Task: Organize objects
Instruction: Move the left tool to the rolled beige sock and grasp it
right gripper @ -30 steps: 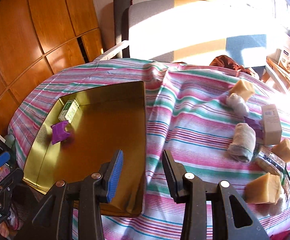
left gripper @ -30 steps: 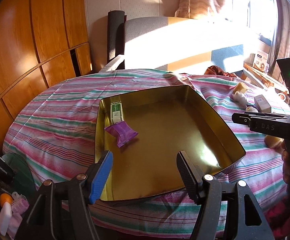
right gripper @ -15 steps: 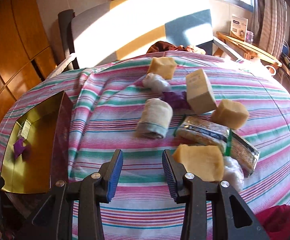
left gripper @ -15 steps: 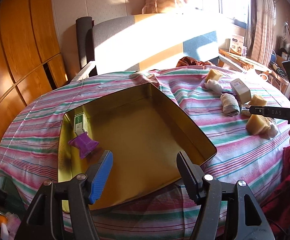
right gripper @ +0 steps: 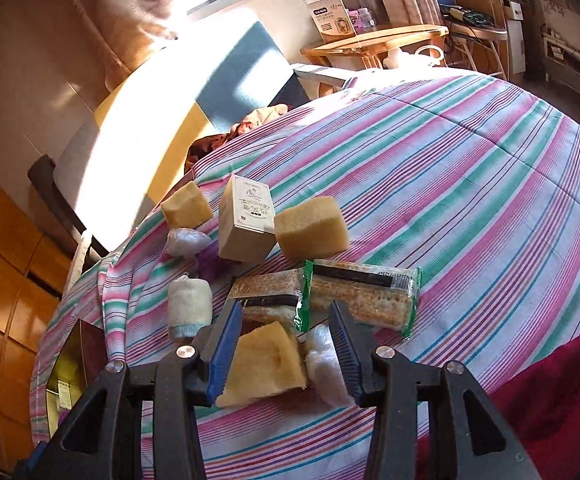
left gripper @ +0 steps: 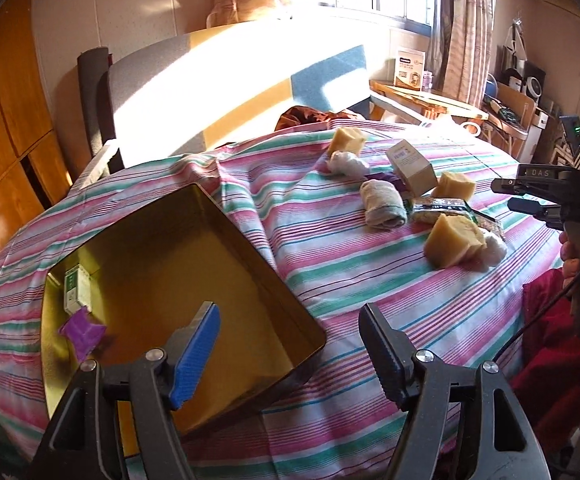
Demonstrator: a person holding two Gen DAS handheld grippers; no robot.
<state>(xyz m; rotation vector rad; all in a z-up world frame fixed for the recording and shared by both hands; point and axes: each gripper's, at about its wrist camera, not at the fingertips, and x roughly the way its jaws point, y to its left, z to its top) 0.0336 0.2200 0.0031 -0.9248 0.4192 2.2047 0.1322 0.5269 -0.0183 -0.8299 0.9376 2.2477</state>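
The right gripper [right gripper: 286,350], jaws just widened, straddles a sponge [right gripper: 264,364] without gripping it. The left gripper [left gripper: 290,348], also just widened and empty, hangs over the tin [left gripper: 250,240] holding a purple packet [left gripper: 82,330] and a small box [left gripper: 75,286] on the striped cloth [left gripper: 370,288].

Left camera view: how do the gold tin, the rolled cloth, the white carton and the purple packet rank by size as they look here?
1. Gold tin, by far the largest.
2. Rolled cloth and white carton: they look about alike, so I won't rank them.
3. Purple packet, smallest, although it lies nearer the camera.
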